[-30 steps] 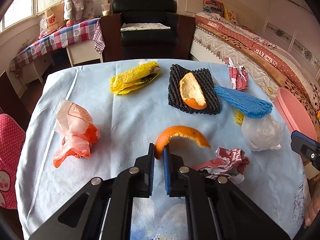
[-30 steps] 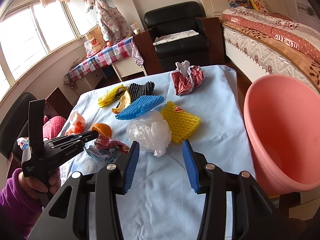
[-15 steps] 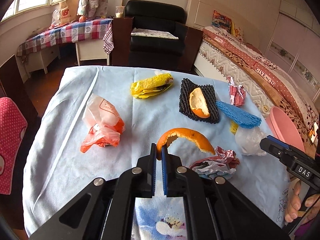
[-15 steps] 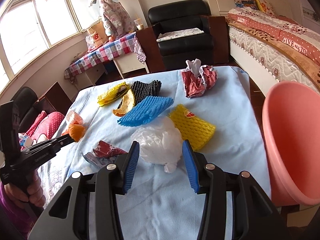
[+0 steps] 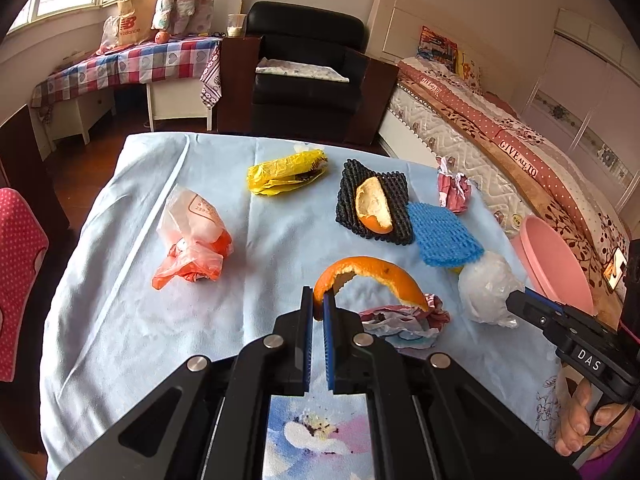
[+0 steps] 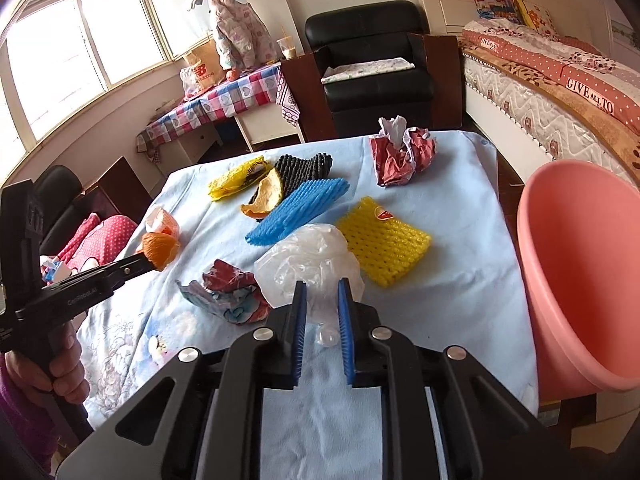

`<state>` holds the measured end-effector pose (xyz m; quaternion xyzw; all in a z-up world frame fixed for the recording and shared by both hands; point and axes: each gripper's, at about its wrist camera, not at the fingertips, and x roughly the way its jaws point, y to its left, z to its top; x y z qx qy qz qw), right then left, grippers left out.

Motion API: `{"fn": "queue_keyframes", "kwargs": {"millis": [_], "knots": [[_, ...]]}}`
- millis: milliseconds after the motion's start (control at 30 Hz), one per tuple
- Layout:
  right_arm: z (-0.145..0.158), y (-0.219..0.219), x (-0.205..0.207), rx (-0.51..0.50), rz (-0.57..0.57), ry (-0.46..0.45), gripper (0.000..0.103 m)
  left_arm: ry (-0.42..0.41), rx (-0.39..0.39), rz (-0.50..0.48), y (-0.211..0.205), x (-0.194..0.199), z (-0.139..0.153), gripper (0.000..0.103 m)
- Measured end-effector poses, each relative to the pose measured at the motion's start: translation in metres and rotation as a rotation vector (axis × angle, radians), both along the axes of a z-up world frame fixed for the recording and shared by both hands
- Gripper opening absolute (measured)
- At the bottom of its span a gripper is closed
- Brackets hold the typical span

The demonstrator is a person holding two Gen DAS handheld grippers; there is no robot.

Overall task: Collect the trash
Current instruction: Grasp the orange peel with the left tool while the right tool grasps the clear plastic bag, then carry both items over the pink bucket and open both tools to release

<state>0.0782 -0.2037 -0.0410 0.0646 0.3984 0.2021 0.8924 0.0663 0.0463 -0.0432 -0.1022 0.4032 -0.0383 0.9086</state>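
Observation:
My left gripper [image 5: 318, 304] is shut on one end of a curved orange peel [image 5: 370, 274] and holds it above the blue tablecloth; it also shows in the right wrist view [image 6: 160, 248]. My right gripper [image 6: 323, 300] has closed on the near edge of a crumpled clear plastic bag [image 6: 312, 266], which still rests on the table and also shows in the left wrist view [image 5: 486, 292]. A pink basin [image 6: 580, 280] stands off the table's right edge.
On the table lie a crumpled printed wrapper [image 6: 230, 294], yellow foam net [image 6: 384, 240], blue foam net [image 6: 296, 210], black net with a peel [image 5: 374, 206], yellow bag [image 5: 286, 172], orange-white bag [image 5: 192, 240] and red paper [image 6: 400, 152]. A bed [image 6: 560, 92] stands right.
My left gripper has lifted the orange peel higher off the table. My right gripper has moved forward over the clear bag and its jaws have narrowed onto it.

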Motion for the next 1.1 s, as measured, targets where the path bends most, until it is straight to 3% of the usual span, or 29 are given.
{"fn": "queue_keyframes", "kwargs": {"millis": [567,1100], "knots": [[0.03,-0.069,-0.027,0.052,-0.155,-0.077,0.016,-0.039,-0.026,-0.09,-0.066,-0.002,0.031,0.004],[0.028,-0.145,-0.034,0.039,-0.354,-0.088,0.016,-0.054,-0.007,-0.261,-0.177,0.021,0.043,0.004]]}}
